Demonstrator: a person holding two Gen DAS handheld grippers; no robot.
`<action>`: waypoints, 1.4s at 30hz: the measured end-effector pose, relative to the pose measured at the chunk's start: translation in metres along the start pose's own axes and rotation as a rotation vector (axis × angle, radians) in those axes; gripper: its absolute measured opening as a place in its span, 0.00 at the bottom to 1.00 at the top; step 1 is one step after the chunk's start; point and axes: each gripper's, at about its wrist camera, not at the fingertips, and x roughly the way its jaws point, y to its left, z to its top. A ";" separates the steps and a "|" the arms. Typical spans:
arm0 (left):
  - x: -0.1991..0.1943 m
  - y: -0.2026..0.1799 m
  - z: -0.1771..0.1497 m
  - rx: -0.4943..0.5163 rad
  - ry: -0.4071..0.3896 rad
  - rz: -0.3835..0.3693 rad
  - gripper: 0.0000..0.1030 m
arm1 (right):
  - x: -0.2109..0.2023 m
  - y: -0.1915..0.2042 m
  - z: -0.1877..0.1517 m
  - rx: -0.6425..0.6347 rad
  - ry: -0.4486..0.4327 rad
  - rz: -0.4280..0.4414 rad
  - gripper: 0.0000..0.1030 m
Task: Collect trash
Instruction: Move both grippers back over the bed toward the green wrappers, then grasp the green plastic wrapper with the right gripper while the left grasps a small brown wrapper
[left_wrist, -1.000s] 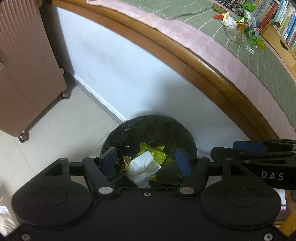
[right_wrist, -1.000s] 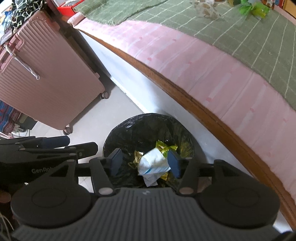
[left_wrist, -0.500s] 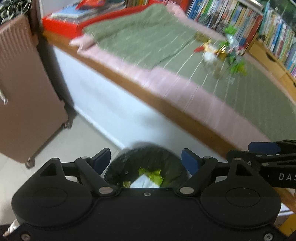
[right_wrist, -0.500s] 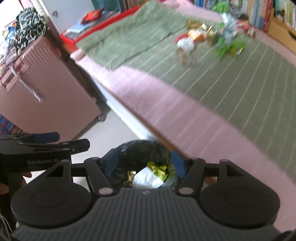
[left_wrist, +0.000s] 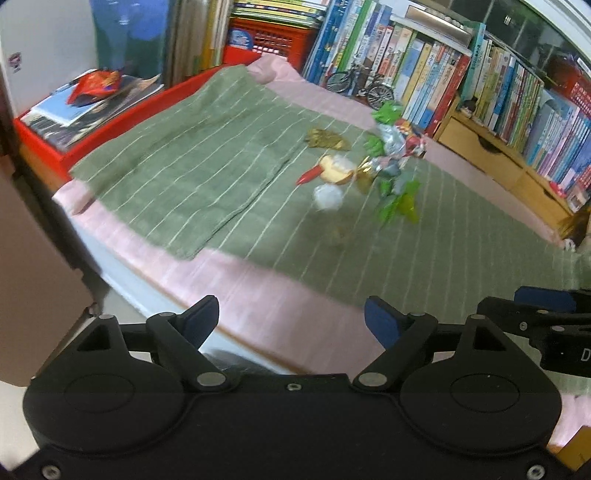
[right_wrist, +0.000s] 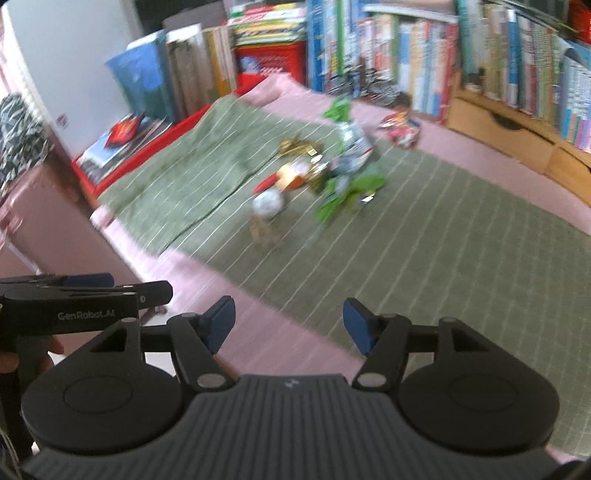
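Both grippers, left (left_wrist: 291, 319) and right (right_wrist: 290, 325): fingers spread, empty. Trash (left_wrist: 369, 173) lies scattered ahead on the bed (left_wrist: 461, 251); bookshelf (left_wrist: 480, 85) behind.

a green striped blanket (left_wrist: 207, 177) covers most of the pink bed (left_wrist: 280, 291). a red tray (left_wrist: 48, 147) of magazines sits at the bed's far left corner. a bookshelf (left_wrist: 480, 74) lines its far edge, a toy bicycle (left_wrist: 360, 83) before the books.

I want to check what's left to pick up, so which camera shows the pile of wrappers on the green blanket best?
The left wrist view: the pile of wrappers is sharper there, with separate green, gold and red pieces. The right wrist view shows the same pile closer to centre on the green blanket, but blurred.
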 end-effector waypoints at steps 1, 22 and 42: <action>0.001 -0.005 0.005 0.005 -0.002 0.000 0.81 | -0.001 -0.007 0.005 0.012 -0.006 -0.004 0.73; 0.093 -0.059 0.053 -0.036 0.034 0.012 0.36 | 0.062 -0.084 0.082 0.061 0.003 0.083 0.60; 0.132 -0.050 0.055 -0.166 0.031 0.094 0.32 | 0.184 -0.075 0.118 0.108 0.107 0.093 0.52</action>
